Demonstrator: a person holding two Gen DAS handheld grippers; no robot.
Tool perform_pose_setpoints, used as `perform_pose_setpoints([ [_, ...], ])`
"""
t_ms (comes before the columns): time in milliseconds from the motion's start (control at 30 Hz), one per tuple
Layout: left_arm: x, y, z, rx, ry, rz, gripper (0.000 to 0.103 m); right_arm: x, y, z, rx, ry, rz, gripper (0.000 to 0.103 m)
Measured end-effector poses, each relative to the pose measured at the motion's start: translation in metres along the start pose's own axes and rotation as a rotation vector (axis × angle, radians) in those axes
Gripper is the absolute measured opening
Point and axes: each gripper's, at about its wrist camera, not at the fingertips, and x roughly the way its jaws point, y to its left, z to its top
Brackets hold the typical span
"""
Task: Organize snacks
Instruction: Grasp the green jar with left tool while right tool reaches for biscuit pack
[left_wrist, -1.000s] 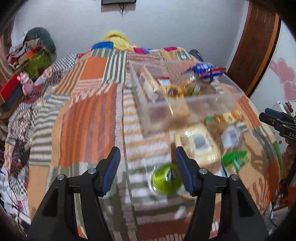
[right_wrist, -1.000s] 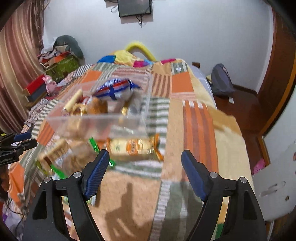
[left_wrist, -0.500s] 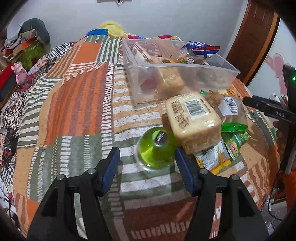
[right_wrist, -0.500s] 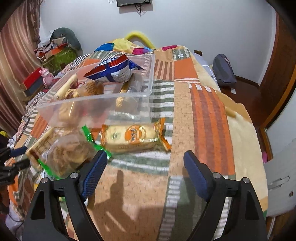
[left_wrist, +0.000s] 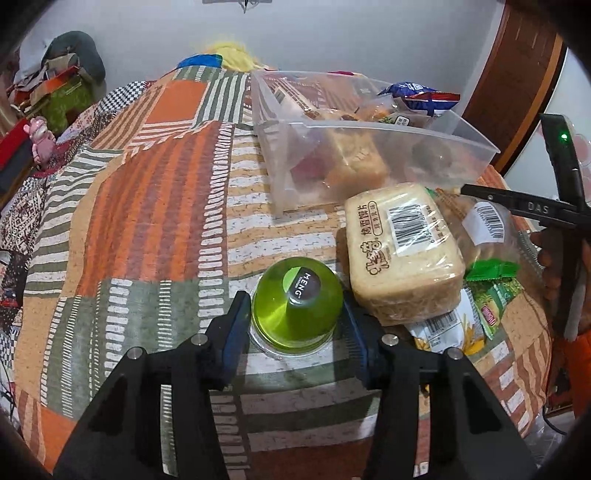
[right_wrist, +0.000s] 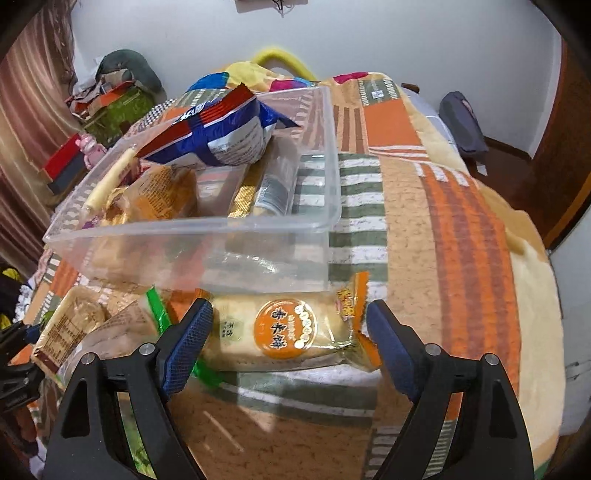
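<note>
A green jelly cup (left_wrist: 296, 308) stands upside down on the patchwork bedspread. My left gripper (left_wrist: 295, 325) is around it, a pad close on each side; I cannot tell if they touch. A wrapped bread loaf (left_wrist: 402, 251) lies right of the cup. My right gripper (right_wrist: 288, 343) is open around a long wrapped cake with an orange label (right_wrist: 284, 332), pads apart from it. A clear plastic bin (right_wrist: 207, 229) with several snacks and a blue chip bag (right_wrist: 221, 133) stands just behind; it also shows in the left wrist view (left_wrist: 369, 129).
More packets, a bagged bread (left_wrist: 480, 225) and green wrappers (left_wrist: 491, 288), lie right of the loaf. The right gripper's tool (left_wrist: 532, 210) shows at the right edge. Clutter and a pink toy (left_wrist: 38, 140) sit beside the bed at left.
Both grippers have moved down and forward. The left one now brackets the green cup and has narrowed; the right one now brackets the orange-label cake.
</note>
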Motion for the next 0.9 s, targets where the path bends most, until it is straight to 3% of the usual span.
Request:
perform_pose_setpoints([
  [267, -0.009, 0.008, -0.005, -0.032, -0.005, 0.028, 0.048, -0.020, 0.004, -0.029, -0.078, 0.036, 0.005, 0.058],
  [433, -0.018, 0.010, -0.011, -0.035, -0.010, 0.030, 0.048, -0.038, -0.003, -0.037, -0.057, 0.015, 0.014, 0.059],
  [633, -0.023, 0.012, -0.015, -0.045, -0.008, 0.028, 0.048, -0.037, -0.006, -0.008, -0.040, -0.029, 0.009, 0.069],
  [733, -0.023, 0.014, -0.015, -0.052, -0.006, 0.024, 0.048, -0.024, -0.002, 0.005, -0.050, -0.022, 0.000, 0.069],
  [900, -0.024, 0.014, -0.014, -0.053, -0.012, 0.025, 0.048, -0.005, 0.002, 0.002, -0.059, 0.057, 0.072, 0.069],
])
